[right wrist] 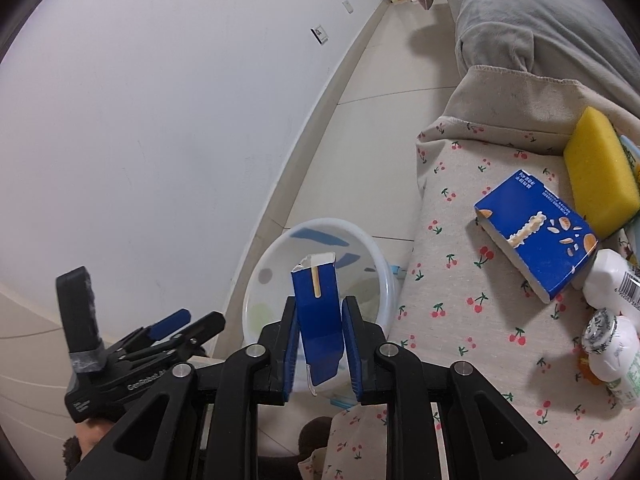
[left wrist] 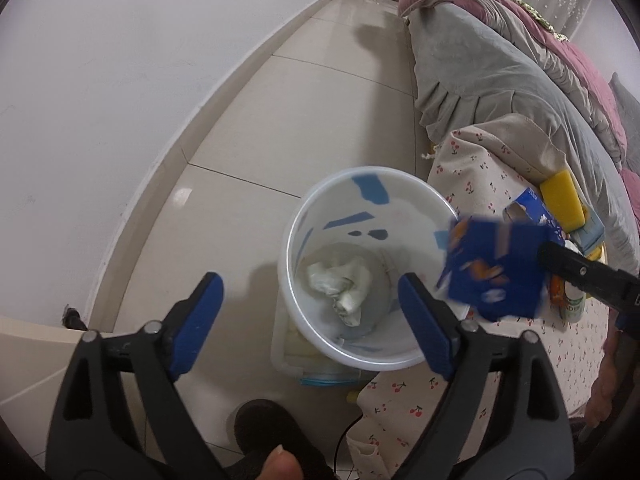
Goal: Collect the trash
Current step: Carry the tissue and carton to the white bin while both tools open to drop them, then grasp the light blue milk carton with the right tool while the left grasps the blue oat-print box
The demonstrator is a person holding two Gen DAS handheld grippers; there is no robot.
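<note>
A white trash bin stands on the floor beside the cherry-print table; crumpled white paper lies in its bottom. My left gripper is open and empty, just above the bin's near rim. My right gripper is shut on a blue carton and holds it over the bin. In the left wrist view that carton appears blurred at the bin's right rim. A second blue carton lies flat on the table.
On the cherry-print cloth lie a yellow sponge and white bottles. A bed with grey cover stands behind. A white wall runs along the left, tiled floor between. A clear box sits under the bin.
</note>
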